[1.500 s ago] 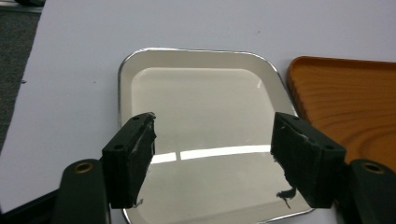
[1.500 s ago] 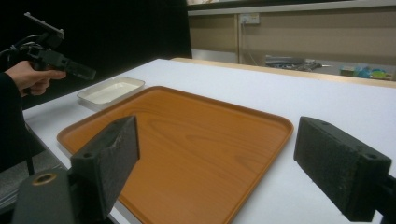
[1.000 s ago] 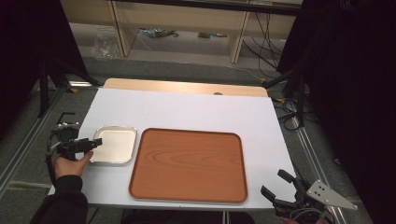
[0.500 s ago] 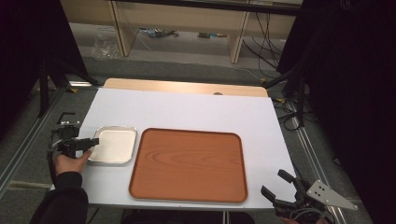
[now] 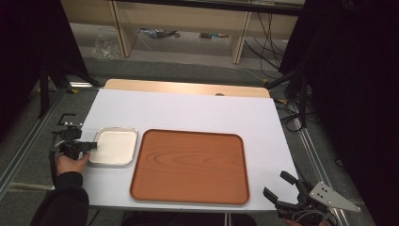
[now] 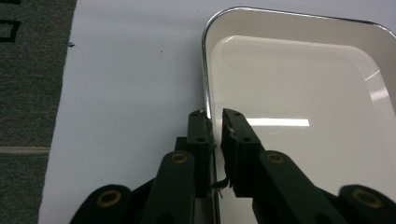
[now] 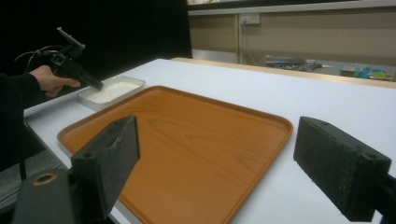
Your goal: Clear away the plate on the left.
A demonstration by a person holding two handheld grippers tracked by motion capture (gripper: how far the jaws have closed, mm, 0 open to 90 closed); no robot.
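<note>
Left hand-held gripper [image 6: 214,122]: jaws pinched on the near rim of a small white metal tray [image 6: 299,93].
Right hand-held gripper [image 7: 215,161]: jaws spread wide, holding nothing, at the worktop's [image 5: 188,110] near corner.
Wooden tray [image 5: 190,165]: between both grippers, beside the white tray.

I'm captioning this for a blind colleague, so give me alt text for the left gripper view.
The left gripper pinches the rim of a shallow white metal tray, one black jaw outside the rim and one inside. The tray sits on a white table, with grey floor beyond its edge.
</note>
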